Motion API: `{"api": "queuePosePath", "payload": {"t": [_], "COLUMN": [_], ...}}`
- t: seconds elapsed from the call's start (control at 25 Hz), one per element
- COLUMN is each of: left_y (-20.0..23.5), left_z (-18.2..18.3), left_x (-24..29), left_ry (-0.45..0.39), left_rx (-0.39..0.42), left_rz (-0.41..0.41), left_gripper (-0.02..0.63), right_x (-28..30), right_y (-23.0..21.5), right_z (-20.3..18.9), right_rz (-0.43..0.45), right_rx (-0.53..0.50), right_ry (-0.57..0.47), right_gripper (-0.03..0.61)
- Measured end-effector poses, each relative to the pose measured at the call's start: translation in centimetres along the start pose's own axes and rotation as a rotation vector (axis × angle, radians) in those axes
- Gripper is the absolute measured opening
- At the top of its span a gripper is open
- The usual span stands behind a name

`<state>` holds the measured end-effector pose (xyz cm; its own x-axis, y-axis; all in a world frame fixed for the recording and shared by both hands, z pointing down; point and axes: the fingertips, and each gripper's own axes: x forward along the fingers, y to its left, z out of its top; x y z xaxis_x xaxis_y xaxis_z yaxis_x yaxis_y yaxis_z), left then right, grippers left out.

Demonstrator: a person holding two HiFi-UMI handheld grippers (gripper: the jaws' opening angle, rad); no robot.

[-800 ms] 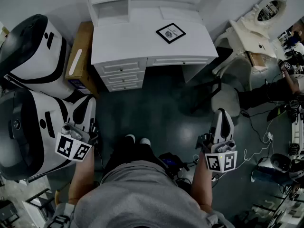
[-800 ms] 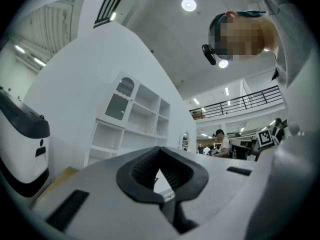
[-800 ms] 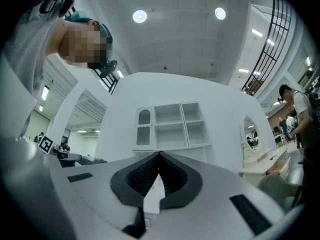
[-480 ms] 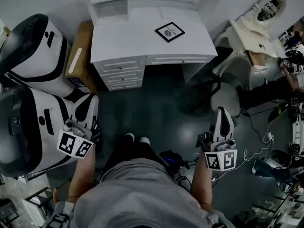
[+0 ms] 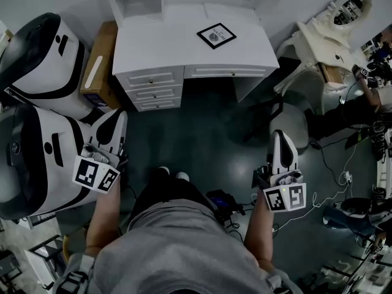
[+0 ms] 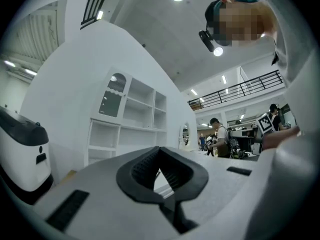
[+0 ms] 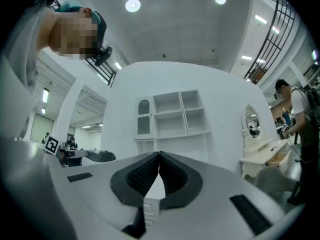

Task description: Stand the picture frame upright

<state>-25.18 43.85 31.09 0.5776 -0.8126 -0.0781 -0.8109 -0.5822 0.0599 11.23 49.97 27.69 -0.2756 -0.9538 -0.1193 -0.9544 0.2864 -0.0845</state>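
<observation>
Desk (image 5: 165, 48): white, with drawers down its left side. It stands well ahead of the person, across open dark floor. The step in hand looks like the approach, so walk up square to the front edge before reaching.
Picture frame (image 5: 216, 35): black-edged, lying flat on the desk top towards the back right and turned at an angle to the edges. To do it well, part one pair of jaws, take the frame by an edge and tip it up. Steady it with the other gripper, and let go only once it rests on its support.
Left gripper (image 5: 114, 124): held low at the person's side, pointing level, far from the frame.
Right gripper (image 5: 280, 138): likewise low and forward, nothing near it.
Left pads (image 6: 145, 166): pressed together, empty.
Right pads (image 7: 142, 174): closed on each other, holding nothing.
</observation>
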Motion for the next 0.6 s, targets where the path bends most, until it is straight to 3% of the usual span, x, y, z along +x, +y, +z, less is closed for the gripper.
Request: {"api": "queuePosePath", "payload": {"t": [0.24,0.6], "left_y": [-0.8,0.7], "left_z": [-0.1,-1.2], "left_x": [1.5,5.7], "left_ry": [0.040,0.054], "left_rx": [0.037,0.018], "left_rz": [0.021,-0.015], "left_gripper": [0.006,0.006], "right_x": [0.7,4.2], "right_y": [-1.4,-2.4], "right_z": [-0.1,-1.2], "right_rz": [0.015,0.014], "right_rx": [0.017,0.030], "right_ry": [0.011,0.034], "right_gripper": [0.026,0.026]}}
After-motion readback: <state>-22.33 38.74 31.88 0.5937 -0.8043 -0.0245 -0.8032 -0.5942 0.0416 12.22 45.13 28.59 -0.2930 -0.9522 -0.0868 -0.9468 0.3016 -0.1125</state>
